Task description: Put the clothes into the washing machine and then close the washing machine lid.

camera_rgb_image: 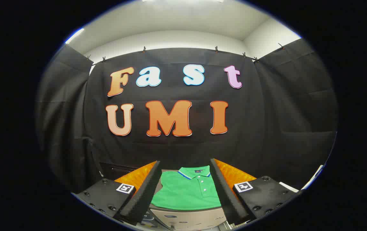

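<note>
Straight ahead at twelve o'clock from my fingers hangs the black cloth wall (266, 112), clipped along its top edge and running round to both sides, with a pale ceiling (183, 19) above it. That's the biggest thing I've got.

Next down in size, at about six o'clock under the wall, I'm looking at a beige surface (189, 218) with rounded front corners; I can't tell from here whether it's the washing machine's top. Lying flat on it is the green polo shirt (186, 192), folded, collar toward twelve o'clock, with a white-and-blue striped collar edge and a short row of white buttons running down its placket.

My gripper (186, 191) is spread wide apart, nothing between the pads but open air, and the shirt sits in the gap beyond them. The left finger (143, 192) angles up from seven o'clock, the right finger (226, 192) from five o'clock, both with dark foam pads, and neither is touching the cloth as far as I can see. Orange panels show behind each finger, and the black finger mounts carry small square markers (125, 188).

Off at four o'clock, past the right mount, a thin white edge (313, 178) pokes in; too little of it to say what it is.
</note>
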